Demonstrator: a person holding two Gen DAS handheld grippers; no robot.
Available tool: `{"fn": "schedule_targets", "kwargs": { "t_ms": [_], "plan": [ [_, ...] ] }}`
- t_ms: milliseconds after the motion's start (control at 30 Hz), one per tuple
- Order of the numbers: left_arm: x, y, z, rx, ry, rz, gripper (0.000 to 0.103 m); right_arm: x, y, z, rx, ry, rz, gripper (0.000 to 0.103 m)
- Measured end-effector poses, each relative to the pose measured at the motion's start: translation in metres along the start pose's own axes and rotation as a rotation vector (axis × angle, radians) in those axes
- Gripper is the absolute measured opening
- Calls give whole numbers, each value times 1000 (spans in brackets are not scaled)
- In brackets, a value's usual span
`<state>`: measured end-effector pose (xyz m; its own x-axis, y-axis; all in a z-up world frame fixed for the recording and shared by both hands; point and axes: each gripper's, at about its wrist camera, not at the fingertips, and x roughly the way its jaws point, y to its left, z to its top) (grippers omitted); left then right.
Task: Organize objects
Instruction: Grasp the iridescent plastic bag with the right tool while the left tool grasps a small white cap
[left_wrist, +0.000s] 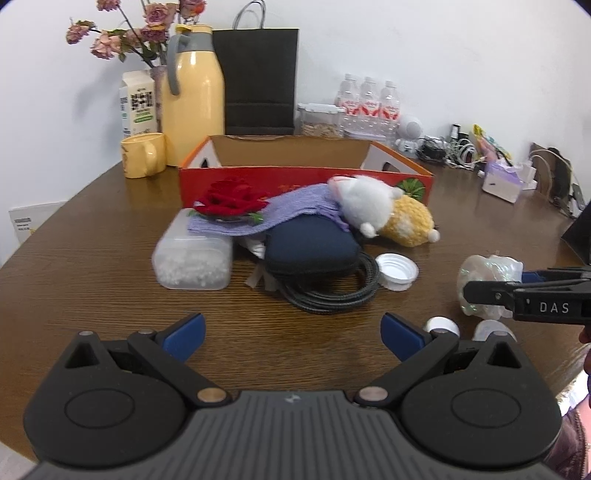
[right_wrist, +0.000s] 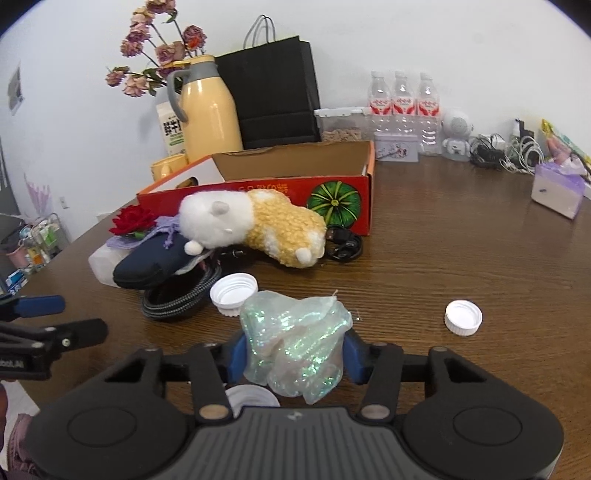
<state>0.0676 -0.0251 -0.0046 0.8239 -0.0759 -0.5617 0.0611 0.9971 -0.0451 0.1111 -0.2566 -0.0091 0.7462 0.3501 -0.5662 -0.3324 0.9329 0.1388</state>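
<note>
A right gripper (right_wrist: 291, 360) stood closed around a crumpled wad of iridescent cellophane (right_wrist: 295, 347), its 2 blue pads pressed into either side of the film, on a round wood-grain table (right_wrist: 461, 243). The wad bulged above and ahead of the jaws, with no clear long axis, and whether it rested on the tabletop or hung just clear of it could not be told. The open red cardboard box (right_wrist: 258, 192), printed with a green pumpkin and the likely place for the clutter, lay beyond the gripper and slightly to its left, past a heap made up of a fuzzy white-and-yellow plush toy (right_wrist: 255, 225), a dark blue zip pouch (right_wrist: 147, 266), a coil of braided black cable (right_wrist: 177, 299) and an upturned white ribbed cap (right_wrist: 233, 291). A second white cap (right_wrist: 463, 317) sat well apart to the right. The left gripper (left_wrist: 293, 332) hovered wide open and empty over bare wood, nearer the heap, facing a frosted plastic tub (left_wrist: 192, 258) of white granules, a lilac knitted cloth (left_wrist: 288, 208) and a red fabric rose (left_wrist: 231, 197). The film looked thin, springy and apt to slip from a loose grip.
</note>
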Motion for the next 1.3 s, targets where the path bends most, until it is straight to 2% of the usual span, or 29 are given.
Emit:
{"fn": "schedule_targets", "kwargs": {
  "t_ms": [233, 333, 433, 600, 767, 833, 900, 1100, 1300],
  "plan": [
    [8, -32, -3, 36, 28, -89, 102, -11, -7, 3, -49, -23, -8, 46],
    [15, -46, -3, 59, 44, -101, 101, -15, -11, 3, -75, -25, -7, 46],
    [20, -59, -5, 84, 55, -112, 94, -17, -15, 4, -104, -26, -6, 46],
    [31, -73, -5, 121, 82, -114, 77, -18, -20, 6, -136, -34, 3, 46],
    [40, -82, -4, 143, 88, -109, 64, -14, -21, 11, -156, -36, 18, 47],
    [43, -83, -3, 141, 79, -110, 54, -12, -21, 12, -158, -35, 28, 47],
    [44, -84, -1, 140, 68, -119, 29, -9, -21, 13, -157, -34, 38, 47],
    [43, -81, 4, 139, 51, -142, 29, -2, -19, 17, -150, -31, 55, 47],
    [31, -70, 29, 140, -41, -150, 29, 2, -13, 36, -140, -68, 66, 47]
  ]
}}
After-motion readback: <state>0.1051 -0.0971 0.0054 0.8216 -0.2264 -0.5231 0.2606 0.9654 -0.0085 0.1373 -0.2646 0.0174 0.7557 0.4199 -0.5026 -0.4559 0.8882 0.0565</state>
